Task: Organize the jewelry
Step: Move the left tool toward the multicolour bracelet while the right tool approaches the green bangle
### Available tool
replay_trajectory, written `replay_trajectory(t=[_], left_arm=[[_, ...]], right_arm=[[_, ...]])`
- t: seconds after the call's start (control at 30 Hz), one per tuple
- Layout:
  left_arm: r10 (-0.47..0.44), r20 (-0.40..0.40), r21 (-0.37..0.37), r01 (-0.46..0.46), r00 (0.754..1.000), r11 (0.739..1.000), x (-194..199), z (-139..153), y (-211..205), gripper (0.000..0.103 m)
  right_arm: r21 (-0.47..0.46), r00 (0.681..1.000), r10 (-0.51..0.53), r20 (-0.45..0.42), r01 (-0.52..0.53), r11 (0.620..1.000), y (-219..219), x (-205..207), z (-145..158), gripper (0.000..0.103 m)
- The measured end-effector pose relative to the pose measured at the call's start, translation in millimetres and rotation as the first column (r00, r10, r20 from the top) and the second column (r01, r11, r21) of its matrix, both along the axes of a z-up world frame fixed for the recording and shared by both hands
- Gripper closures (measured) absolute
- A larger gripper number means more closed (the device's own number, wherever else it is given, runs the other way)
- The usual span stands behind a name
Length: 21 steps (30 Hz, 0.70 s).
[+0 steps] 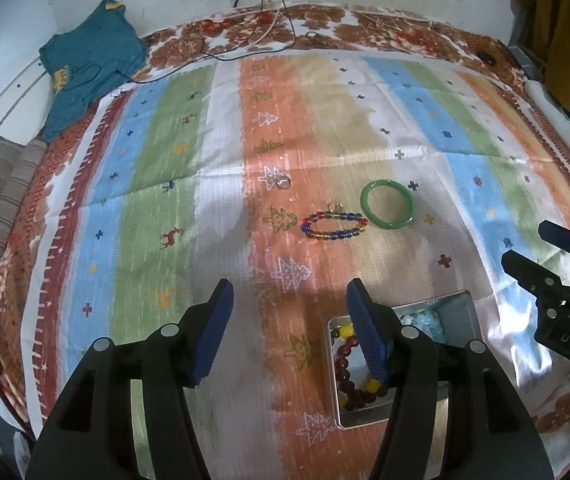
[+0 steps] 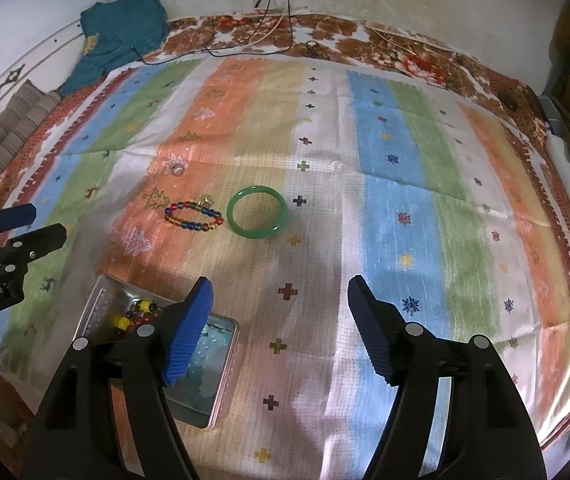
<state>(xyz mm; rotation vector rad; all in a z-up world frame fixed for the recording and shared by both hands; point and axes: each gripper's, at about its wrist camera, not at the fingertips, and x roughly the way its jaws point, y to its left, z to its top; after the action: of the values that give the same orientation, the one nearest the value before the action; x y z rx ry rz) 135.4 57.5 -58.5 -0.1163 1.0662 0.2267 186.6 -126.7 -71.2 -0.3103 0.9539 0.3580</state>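
Left tool [image 1: 289, 320]: we see its two blue pads standing well apart with nothing between them, hanging over the striped cloth [image 1: 213, 168] just beside the tin.
Right tool [image 2: 281, 320]: we see it wide too and empty; its left pad overlaps the tin's far edge in the right wrist view.
Surface: we read it as a bed covered by the cloth, so soft and creased rather than firm.
Tin [image 2: 229, 384]: a shallow metal box, open, lying near both tools.
Tin contents: a string of dark red and yellow beads [image 1: 349, 376] on one side and pale blue stones [image 1: 425, 322] on the other; we cannot tell whether a divider separates them.
Still loose on the cloth: a green bangle [image 2: 257, 213], a bracelet of coloured glass beads [image 2: 193, 216] just beside it, a small gold piece [image 2: 207, 200] touching the bracelet's far edge, and a ring [image 2: 177, 169] further off.
Risk, bangle: we judge that a smooth hard hoop may slip from the pads or roll off.
Risk, bracelet: pinching it may snag the gold piece or drag the bangle.
Risk, ring: we expect the pads to gather cloth instead of so small a thing.
Risk, tin: a careless drop-off could tip it on the soft bedding.
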Motion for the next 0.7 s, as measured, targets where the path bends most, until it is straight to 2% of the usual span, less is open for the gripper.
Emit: replay_trajectory(t=[0.7], left_arm=[[0.025,-0.039,0.019,-0.024,0.999,1.0,36.5,-11.8,10.2,0.042]], right_arm=[[-0.045,0.999,-0.017,-0.046,0.015,0.999,11.8,37.9,-15.7,0.03]])
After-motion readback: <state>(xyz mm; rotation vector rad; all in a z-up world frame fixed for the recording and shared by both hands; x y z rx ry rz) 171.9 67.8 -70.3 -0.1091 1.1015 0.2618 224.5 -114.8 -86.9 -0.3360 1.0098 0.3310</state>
